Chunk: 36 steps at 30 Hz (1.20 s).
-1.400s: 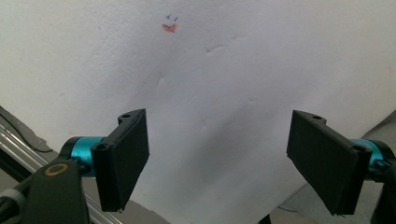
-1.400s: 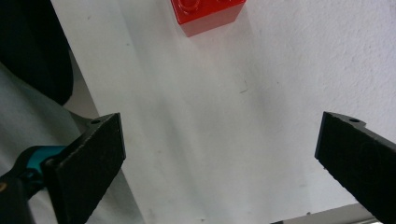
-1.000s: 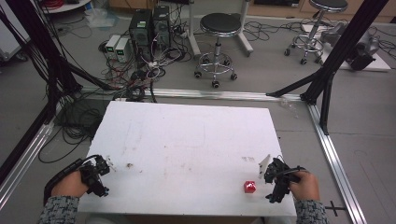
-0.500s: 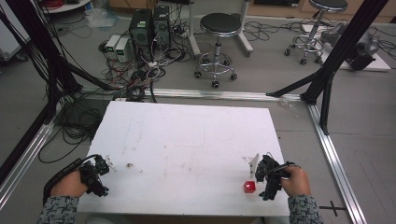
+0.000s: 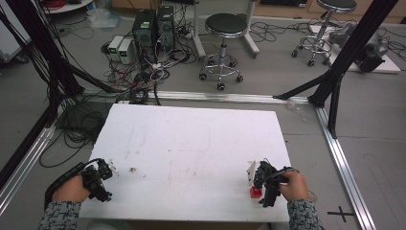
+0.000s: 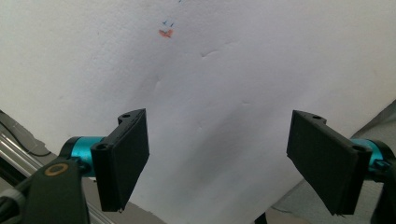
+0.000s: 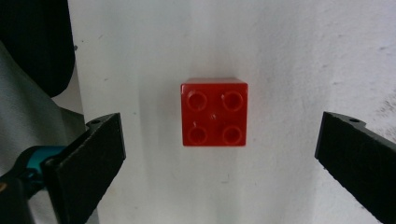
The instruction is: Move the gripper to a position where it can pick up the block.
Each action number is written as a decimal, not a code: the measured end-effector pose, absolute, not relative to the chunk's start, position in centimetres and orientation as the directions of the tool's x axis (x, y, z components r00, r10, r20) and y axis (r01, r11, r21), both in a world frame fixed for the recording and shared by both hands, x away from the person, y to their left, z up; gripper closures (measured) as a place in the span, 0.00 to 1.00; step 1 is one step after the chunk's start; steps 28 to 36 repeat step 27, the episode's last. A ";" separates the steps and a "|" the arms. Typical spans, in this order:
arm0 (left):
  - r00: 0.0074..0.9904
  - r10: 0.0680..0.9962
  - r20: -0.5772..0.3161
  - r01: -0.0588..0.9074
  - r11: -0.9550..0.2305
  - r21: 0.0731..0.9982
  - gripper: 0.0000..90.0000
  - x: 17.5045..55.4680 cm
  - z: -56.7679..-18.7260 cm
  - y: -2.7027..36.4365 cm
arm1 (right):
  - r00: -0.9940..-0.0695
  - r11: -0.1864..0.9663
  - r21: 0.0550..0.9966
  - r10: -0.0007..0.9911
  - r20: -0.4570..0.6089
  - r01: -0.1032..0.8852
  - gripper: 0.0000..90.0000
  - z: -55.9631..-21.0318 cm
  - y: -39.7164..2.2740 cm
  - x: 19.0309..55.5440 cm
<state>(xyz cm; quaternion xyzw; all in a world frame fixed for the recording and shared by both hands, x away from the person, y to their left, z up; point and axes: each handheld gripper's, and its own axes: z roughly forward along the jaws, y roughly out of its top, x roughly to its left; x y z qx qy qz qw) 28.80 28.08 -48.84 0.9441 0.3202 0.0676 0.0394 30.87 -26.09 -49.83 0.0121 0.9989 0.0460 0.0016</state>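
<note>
Right gripper [image 7: 219,158] over red four-stud brick [image 7: 214,112] on white bench [image 5: 191,143], jaws spread wide with brick centred between but clear of both; left gripper [image 6: 219,163] jaws apart over bare bench near edge.

Light is even and diffuse across the high view, and the white table [image 5: 191,143] is the brightest area, close to washed out, while the floor stays mid-grey. The high view is soft and low in detail. In the right gripper view the red brick [image 7: 214,112] is sharp, with a faint soft shadow at its edges. In both gripper views the near black jaws are slightly blurred.
</note>
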 end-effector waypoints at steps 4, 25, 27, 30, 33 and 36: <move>0.787 0.608 0.101 0.597 -0.793 0.117 0.24 28.8 -48.8 28.0 | -1.000 0.996 0.085 0.020 0.000 0.020 0.01 -50.6 -25.9 30.9; 0.791 0.604 0.096 0.594 -0.797 0.112 0.24 28.8 -49.0 27.8 | -0.999 0.996 0.077 0.037 0.019 0.038 0.01 -52.0 -25.5 31.0; 0.791 0.604 0.098 0.594 -0.796 0.114 0.24 28.8 -49.0 27.8 | -0.999 0.997 0.075 0.032 0.016 0.033 0.01 -52.1 -25.5 31.1; 0.791 0.604 0.098 0.594 -0.796 0.114 0.24 28.8 -49.0 27.8 | -0.999 0.997 0.075 0.032 0.016 0.033 0.01 -52.1 -25.5 31.1; 0.791 0.604 0.098 0.594 -0.796 0.114 0.24 28.8 -49.0 27.8 | -0.999 0.997 0.075 0.032 0.016 0.033 0.01 -52.1 -25.5 31.1; 0.791 0.604 0.098 0.594 -0.796 0.114 0.24 28.8 -49.0 27.8 | -0.999 0.997 0.075 0.032 0.016 0.033 0.01 -52.1 -25.5 31.1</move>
